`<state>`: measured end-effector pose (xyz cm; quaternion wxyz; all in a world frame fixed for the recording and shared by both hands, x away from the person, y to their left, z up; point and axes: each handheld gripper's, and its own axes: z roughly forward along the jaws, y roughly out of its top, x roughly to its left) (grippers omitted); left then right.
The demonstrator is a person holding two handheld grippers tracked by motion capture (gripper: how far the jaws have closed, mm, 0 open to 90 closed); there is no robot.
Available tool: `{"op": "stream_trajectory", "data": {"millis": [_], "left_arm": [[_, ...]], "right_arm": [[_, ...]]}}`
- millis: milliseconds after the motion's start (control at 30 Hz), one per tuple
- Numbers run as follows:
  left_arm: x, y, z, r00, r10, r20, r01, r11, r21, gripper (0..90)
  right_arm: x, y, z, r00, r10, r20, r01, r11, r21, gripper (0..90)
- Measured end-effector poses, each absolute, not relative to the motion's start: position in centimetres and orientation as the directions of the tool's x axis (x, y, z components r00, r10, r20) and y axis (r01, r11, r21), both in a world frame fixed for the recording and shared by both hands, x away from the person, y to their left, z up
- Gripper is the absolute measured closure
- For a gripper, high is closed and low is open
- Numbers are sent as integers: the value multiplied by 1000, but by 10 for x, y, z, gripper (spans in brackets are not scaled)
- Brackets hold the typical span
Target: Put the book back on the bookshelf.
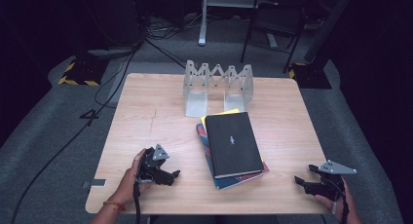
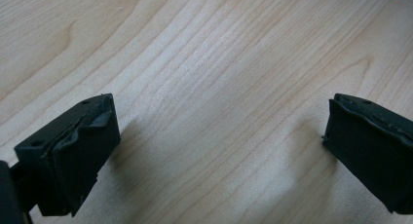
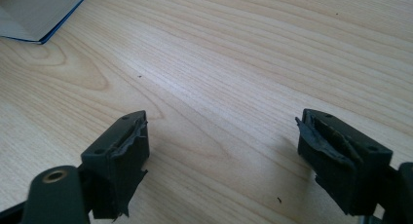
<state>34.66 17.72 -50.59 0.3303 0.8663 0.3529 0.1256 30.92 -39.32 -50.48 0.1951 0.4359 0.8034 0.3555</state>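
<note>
The room around is dark, with a grey floor [image 1: 58, 136], black cables [image 1: 63, 146] that run across it, and chair legs [image 1: 263, 39] behind the table. The wooden table [image 1: 146, 117] is pale, with a fine grain, and most of its top is bare.

At the far edge of the table stands a grey metal book rack [image 1: 217, 85] with zigzag folding links on top; it is upright and nothing is in it. Just in front of the rack lies the stack of books [image 1: 233, 145], a little right of the table's centre. It lies flat and is turned slightly. The top book is black [image 1: 232, 142] with a small pale mark on its cover. Under it I see a book with a red and blue cover, and a yellow edge [image 1: 229, 112] shows at the far side. In the right gripper view, a blue-edged corner of the stack [image 3: 34, 14] appears at the upper left.

Nothing stands between the grippers and the books. The left gripper [image 1: 170, 175] rests near the front left of the table, just beside the stack, and its jaws stand wide apart over bare wood [image 2: 219, 126]. The right gripper [image 1: 299, 181] is at the front right corner, apart from the stack, also with jaws wide and nothing between them [image 3: 221, 136].
</note>
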Motion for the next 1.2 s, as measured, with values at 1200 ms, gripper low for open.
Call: {"op": "stream_trajectory", "data": {"millis": [1200], "left_arm": [[351, 175, -506, 740, 673, -12, 509, -548, 663, 9]], "right_arm": [[376, -285, -401, -819, 571, 54, 354, 430, 831, 283]]}}
